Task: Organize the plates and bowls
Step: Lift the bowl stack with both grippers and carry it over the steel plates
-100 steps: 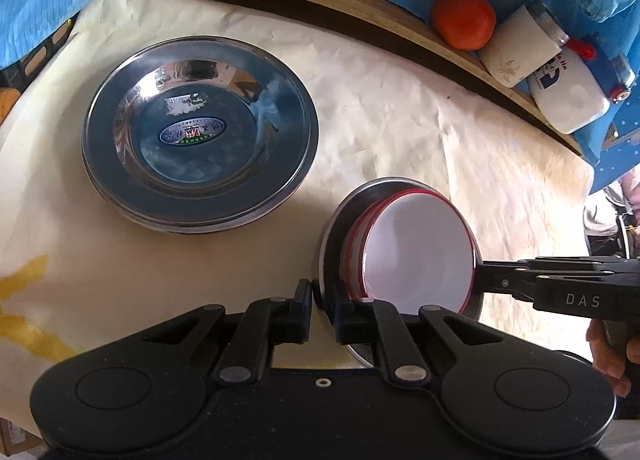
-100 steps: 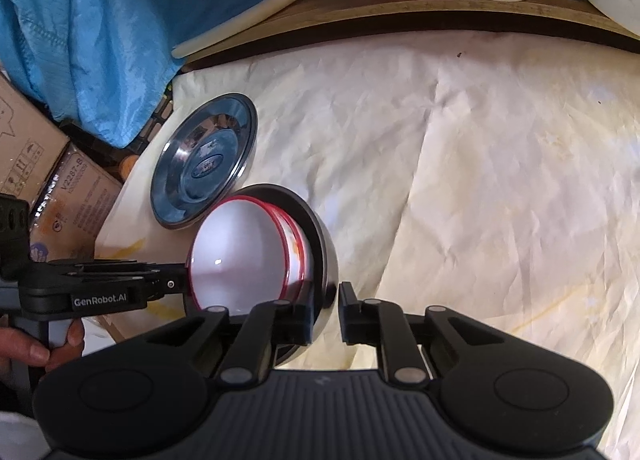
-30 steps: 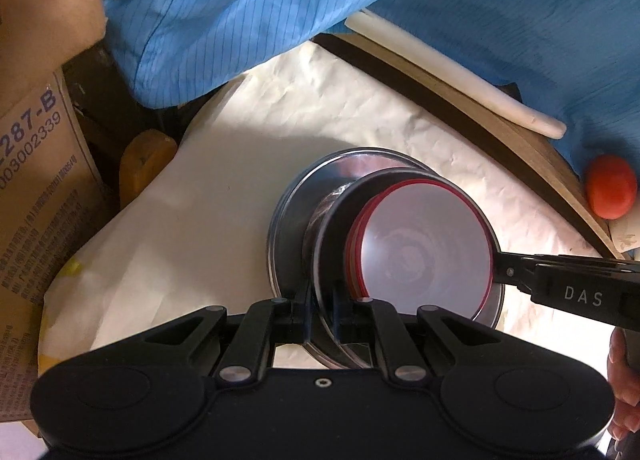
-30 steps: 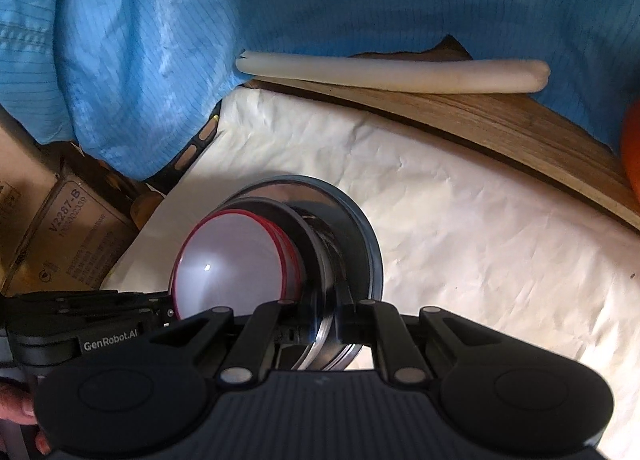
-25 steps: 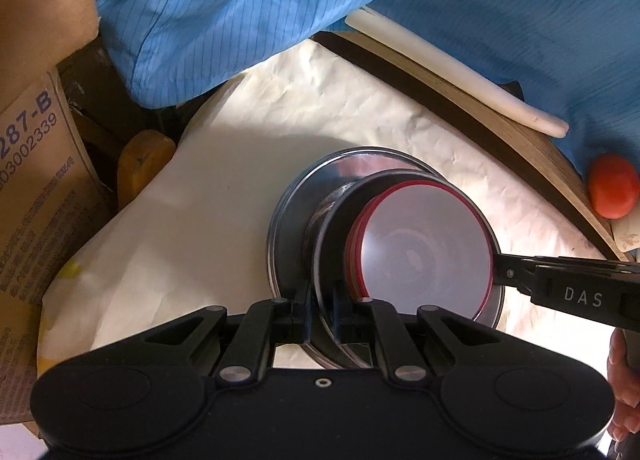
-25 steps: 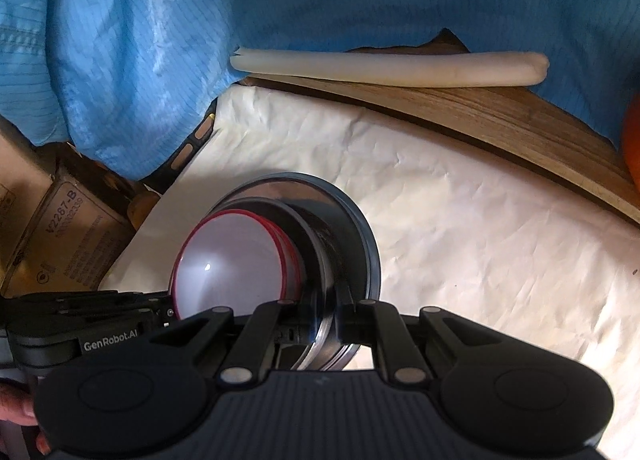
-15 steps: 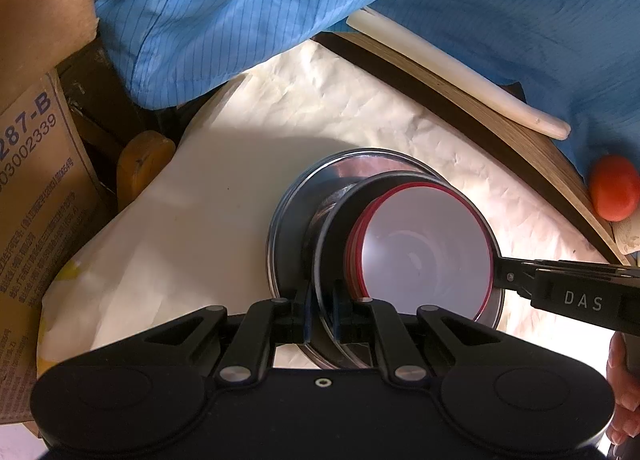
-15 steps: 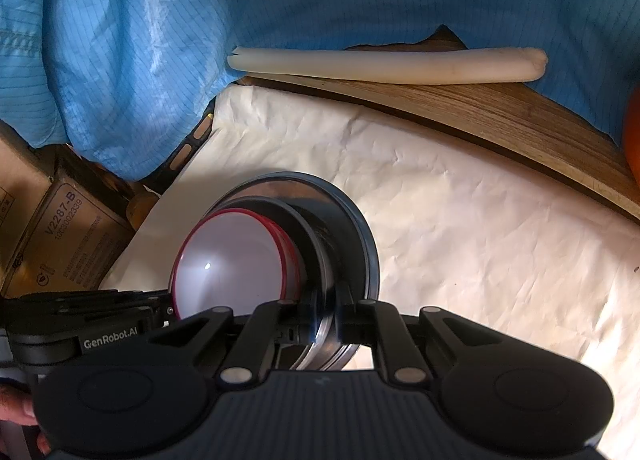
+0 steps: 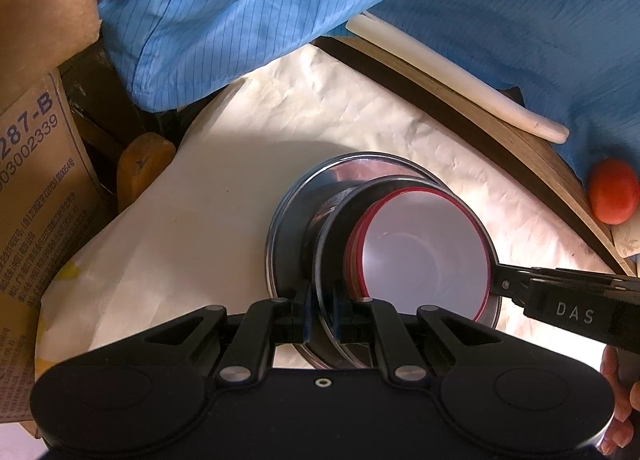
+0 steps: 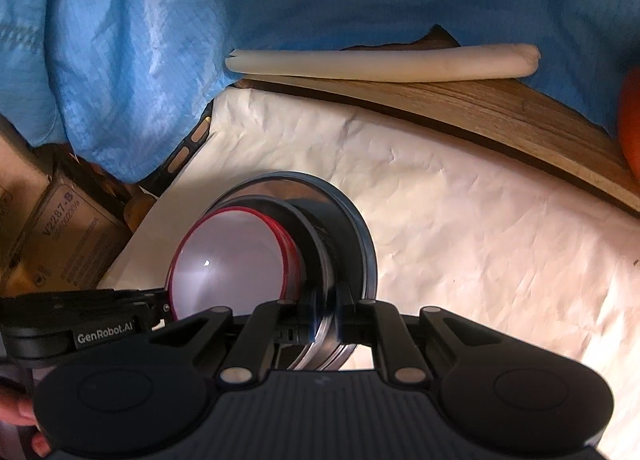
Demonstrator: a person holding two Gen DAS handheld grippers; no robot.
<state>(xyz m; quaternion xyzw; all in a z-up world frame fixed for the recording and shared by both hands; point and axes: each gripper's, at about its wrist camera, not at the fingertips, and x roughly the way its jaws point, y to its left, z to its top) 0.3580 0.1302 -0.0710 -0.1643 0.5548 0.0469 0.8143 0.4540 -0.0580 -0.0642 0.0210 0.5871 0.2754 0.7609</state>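
Note:
A steel bowl (image 9: 332,236) holds red-rimmed white bowls (image 9: 424,256) nested inside it. The stack sits in or just over a wide steel plate (image 9: 288,212) on the white paper; I cannot tell if it touches. My left gripper (image 9: 320,316) is shut on the steel bowl's near rim. My right gripper (image 10: 326,318) is shut on the opposite rim (image 10: 324,296). In the right wrist view the red-rimmed bowls (image 10: 232,264) and the plate (image 10: 360,236) show the same stack. Each gripper appears in the other's view, the right (image 9: 560,304) and the left (image 10: 80,328).
A wooden board (image 10: 480,108) with a white rod (image 10: 380,62) lies at the back. An orange fruit (image 9: 614,190) sits at the right. Blue cloth (image 9: 240,0) hangs behind. Cardboard boxes (image 9: 32,188) stand off the table's left edge.
Earlier the steel plate lay apart on the left; both grippers have carried the bowl stack over onto it. In the last second the stack has barely moved.

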